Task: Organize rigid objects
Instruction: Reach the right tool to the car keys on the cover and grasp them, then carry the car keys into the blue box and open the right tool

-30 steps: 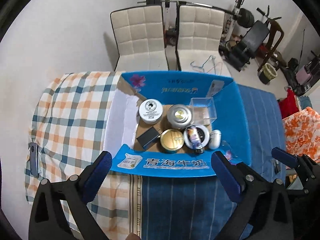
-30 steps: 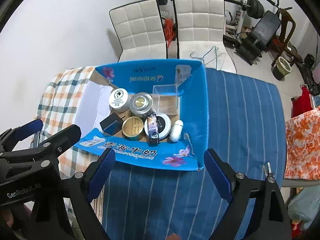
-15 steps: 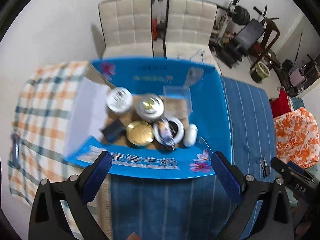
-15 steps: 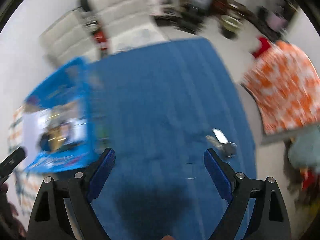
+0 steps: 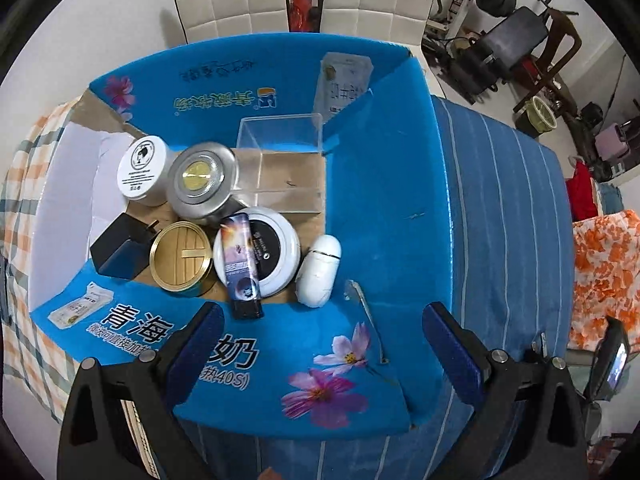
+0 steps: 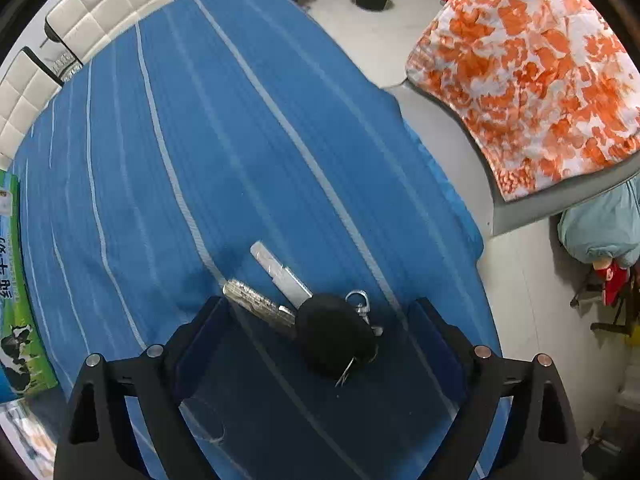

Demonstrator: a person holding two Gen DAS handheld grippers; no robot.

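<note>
Right gripper (image 6: pixel 318 314) wide, empty, over key bunch (image 6: pixel 316 318) near right edge of blue-striped table (image 6: pixel 240 140). Left gripper (image 5: pixel 324 334) wide, empty, over box (image 5: pixel 380 200) of tins. Risk: flat blades slip under closing fingers, ring snags cloth, bunch swings loose.

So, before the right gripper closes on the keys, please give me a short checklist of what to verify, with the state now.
1. Right gripper open: ok.
2. Keys between its fingers: ok.
3. Fingers low enough to grip: cannot tell.
4. Key blades pointing away from the fingers: not ok, one reaches the left finger.
5. Free floor in the blue box: ok.
6. Left gripper open, holding nothing: ok.
</note>
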